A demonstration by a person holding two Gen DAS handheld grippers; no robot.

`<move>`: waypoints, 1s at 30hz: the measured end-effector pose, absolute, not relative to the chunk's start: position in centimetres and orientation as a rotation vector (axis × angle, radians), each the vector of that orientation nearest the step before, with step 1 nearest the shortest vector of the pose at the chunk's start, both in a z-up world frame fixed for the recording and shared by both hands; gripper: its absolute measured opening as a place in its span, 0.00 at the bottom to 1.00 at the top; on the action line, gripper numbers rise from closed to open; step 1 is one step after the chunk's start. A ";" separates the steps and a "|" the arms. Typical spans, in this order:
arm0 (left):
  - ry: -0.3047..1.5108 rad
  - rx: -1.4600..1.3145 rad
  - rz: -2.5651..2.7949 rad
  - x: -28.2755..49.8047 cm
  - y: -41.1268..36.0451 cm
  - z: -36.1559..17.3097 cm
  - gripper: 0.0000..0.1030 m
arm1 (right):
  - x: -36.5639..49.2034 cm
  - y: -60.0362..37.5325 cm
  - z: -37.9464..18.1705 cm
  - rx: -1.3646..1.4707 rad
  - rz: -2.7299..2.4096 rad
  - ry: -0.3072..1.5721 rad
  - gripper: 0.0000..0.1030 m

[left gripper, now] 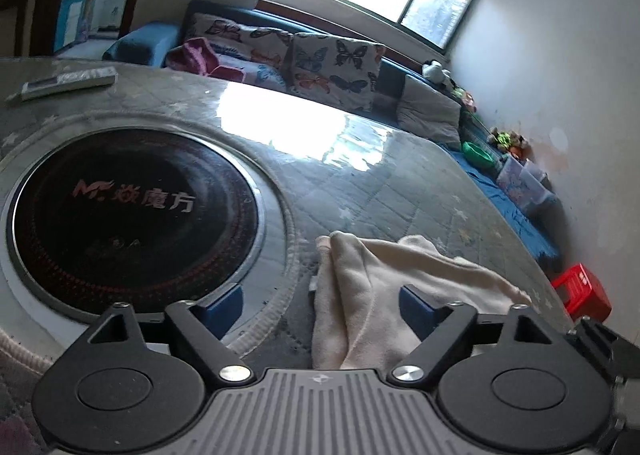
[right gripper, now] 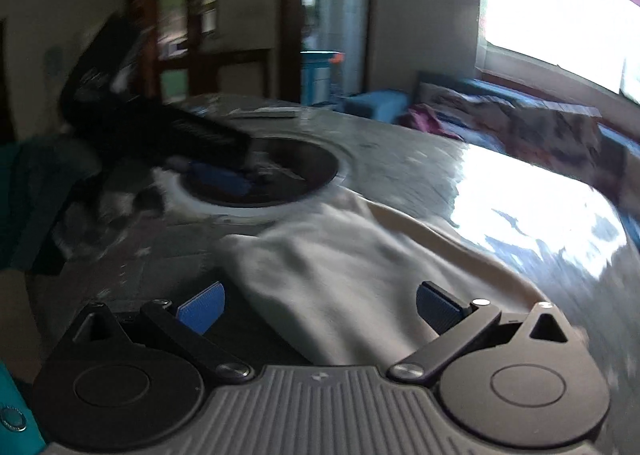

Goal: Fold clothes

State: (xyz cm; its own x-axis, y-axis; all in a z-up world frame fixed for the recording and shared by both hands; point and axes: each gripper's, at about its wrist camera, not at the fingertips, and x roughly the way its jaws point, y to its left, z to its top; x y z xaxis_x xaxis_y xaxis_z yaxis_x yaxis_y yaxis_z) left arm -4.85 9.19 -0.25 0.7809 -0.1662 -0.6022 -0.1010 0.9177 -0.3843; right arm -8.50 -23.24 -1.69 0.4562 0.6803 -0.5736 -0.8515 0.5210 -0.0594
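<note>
Grasp step: cream soft cloth garment (left gripper: 372, 295) bunched on quilted grey table cover (left gripper: 400, 195). Left gripper (left gripper: 320, 307) and right gripper (right gripper: 320, 307) both spread wide, straddling fabric, pinching nothing. Next, probably: close on edges, lift, fold.

Your left hand-held gripper (left gripper: 320, 309) sits low in the frame, blue fingers spread wide apart. Your right hand-held gripper (right gripper: 318, 309) is likewise low, fingers spread wide.

Cream garment (left gripper: 368, 295) (right gripper: 340, 267), soft and fleecy, lying rumpled on grey quilted table cover (left gripper: 400, 191), just beside round black cooktop (left gripper: 132, 211). Partly folded over itself, with loose ridges and a stitched hem along one edge. One end bunched toward cooktop rim.
</note>
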 end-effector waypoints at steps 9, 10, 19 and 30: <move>0.693 -0.535 -0.037 -4.6 11.0 -0.2 0.71 | -10.9 -15.6 -2.7 -0.675 1.077 0.450 0.75; 0.695 -0.546 -0.040 -4.6 11.2 -0.2 0.71 | -11.1 -15.2 -2.9 -0.699 1.082 0.444 0.74; 0.727 -0.655 -0.078 -4.0 11.9 -0.9 0.72 | -10.4 -13.7 -3.4 -0.735 1.045 0.471 0.22; 0.802 -0.887 -0.115 -2.2 11.5 -2.5 0.74 | -7.2 -18.2 0.5 -0.399 1.060 0.527 0.07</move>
